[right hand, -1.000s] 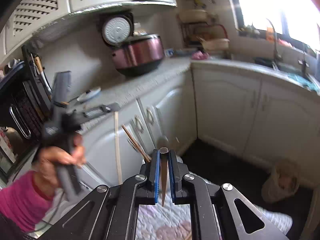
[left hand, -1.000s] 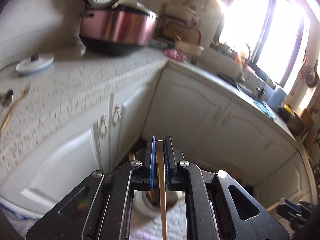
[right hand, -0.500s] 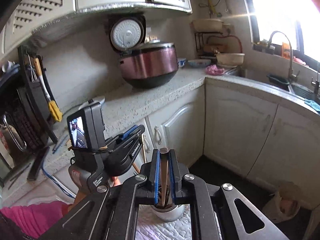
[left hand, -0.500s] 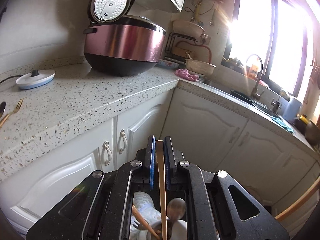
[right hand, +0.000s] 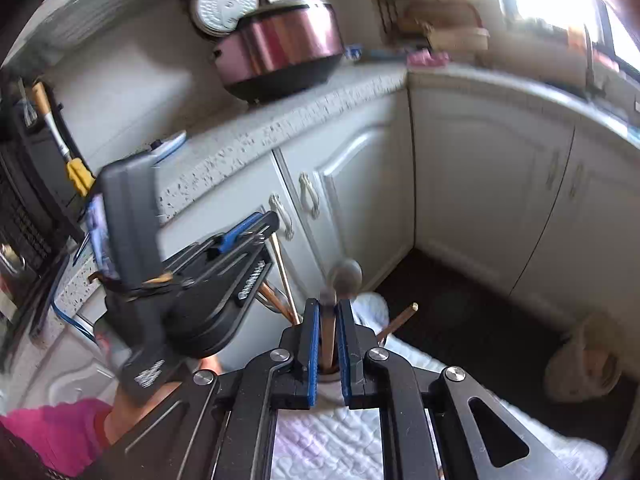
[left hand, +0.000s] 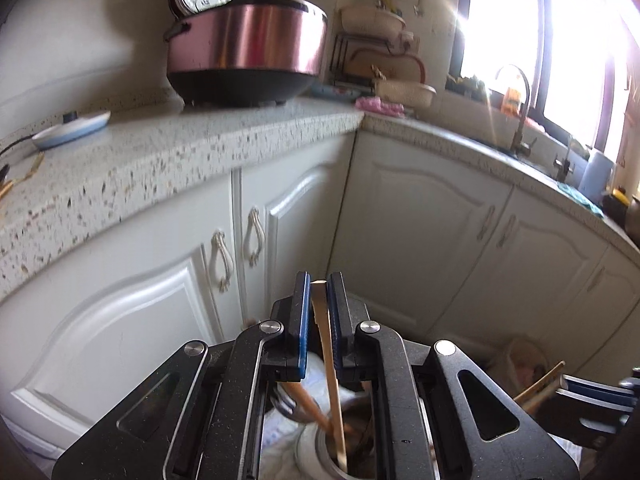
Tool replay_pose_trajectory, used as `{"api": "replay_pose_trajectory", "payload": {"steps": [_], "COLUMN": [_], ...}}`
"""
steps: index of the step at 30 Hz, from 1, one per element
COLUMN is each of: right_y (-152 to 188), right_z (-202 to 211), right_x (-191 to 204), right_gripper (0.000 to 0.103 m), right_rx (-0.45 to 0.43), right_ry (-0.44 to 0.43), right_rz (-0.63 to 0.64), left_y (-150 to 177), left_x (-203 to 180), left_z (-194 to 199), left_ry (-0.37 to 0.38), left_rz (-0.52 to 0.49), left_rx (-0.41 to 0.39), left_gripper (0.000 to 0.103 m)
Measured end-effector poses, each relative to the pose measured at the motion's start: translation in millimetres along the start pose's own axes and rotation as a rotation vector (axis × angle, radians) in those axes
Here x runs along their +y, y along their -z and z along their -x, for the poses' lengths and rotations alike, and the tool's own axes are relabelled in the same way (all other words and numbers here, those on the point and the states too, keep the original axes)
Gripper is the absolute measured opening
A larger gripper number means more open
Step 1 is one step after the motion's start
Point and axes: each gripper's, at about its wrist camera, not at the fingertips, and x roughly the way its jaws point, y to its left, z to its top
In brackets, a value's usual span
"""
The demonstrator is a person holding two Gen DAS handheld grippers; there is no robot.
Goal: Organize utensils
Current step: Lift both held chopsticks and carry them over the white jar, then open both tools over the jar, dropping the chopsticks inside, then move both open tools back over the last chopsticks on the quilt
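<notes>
My left gripper [left hand: 319, 282] is shut on a pale wooden utensil handle [left hand: 330, 376]. The handle runs down into a white holder cup [left hand: 310, 446] right below the fingers. A wooden-handled fork [left hand: 298, 398] leans in the same cup. My right gripper [right hand: 329, 308] is shut on a brown wooden handle [right hand: 328, 340] that points down into the cup [right hand: 330, 375]. A grey spoon bowl [right hand: 344, 274] and a chopstick [right hand: 396, 323] stick up out of the cup. The left gripper [right hand: 266, 222] hangs just left of it, and the right gripper [left hand: 572, 386] shows at the far right edge of the left wrist view.
The cup stands on a white quilted cloth [right hand: 332, 440] in front of white cabinets [left hand: 416, 240]. On the speckled counter [left hand: 180, 152] stand a pink rice cooker [left hand: 244, 52], a kettle base [left hand: 72, 128] and a fork [left hand: 28, 170]. A basket [right hand: 588, 356] sits on the dark floor.
Both grippers have come down toward the holder cup with their utensils. The left gripper now sits close beside the right one, and the held handles reach into the cup.
</notes>
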Motion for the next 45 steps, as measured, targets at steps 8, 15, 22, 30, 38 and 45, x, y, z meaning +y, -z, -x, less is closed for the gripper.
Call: {"api": "replay_pose_trajectory", "payload": {"steps": [8,15,22,30,38,45], "right_y": [13.7,38.4,76.6,116.5,153.9,202.7], "right_z": [12.7,34.3,46.1,54.3,50.9,18.7], "right_x": [-5.9,-17.7,-34.6,-48.0,-70.3,-105.6], "right_gripper": [0.038,0.043,0.044,0.044,0.044,0.044], "right_rx": [-0.015,-0.013,0.010,0.047,0.107,0.223], "right_ry": [0.004,0.009,0.045,0.094,0.148,0.260], "right_rz": [-0.027,-0.067,-0.115,-0.156,-0.197,-0.225], "left_y": [8.2,11.0,12.3,28.2,54.7,92.7], "left_x": [0.2,-3.0,-2.9,-18.8,-38.2,-51.9], "left_z": [15.0,46.8,68.0,95.1,109.1,103.6], "left_ry": [0.049,0.103,0.104,0.119,0.153,0.180], "left_rz": [-0.011,-0.008,-0.015,-0.082,-0.131,-0.147], "left_rx": [0.087,0.075,0.081,0.082,0.122,0.218], "left_gripper": [0.023,0.058,0.059,0.059,0.059,0.059]}}
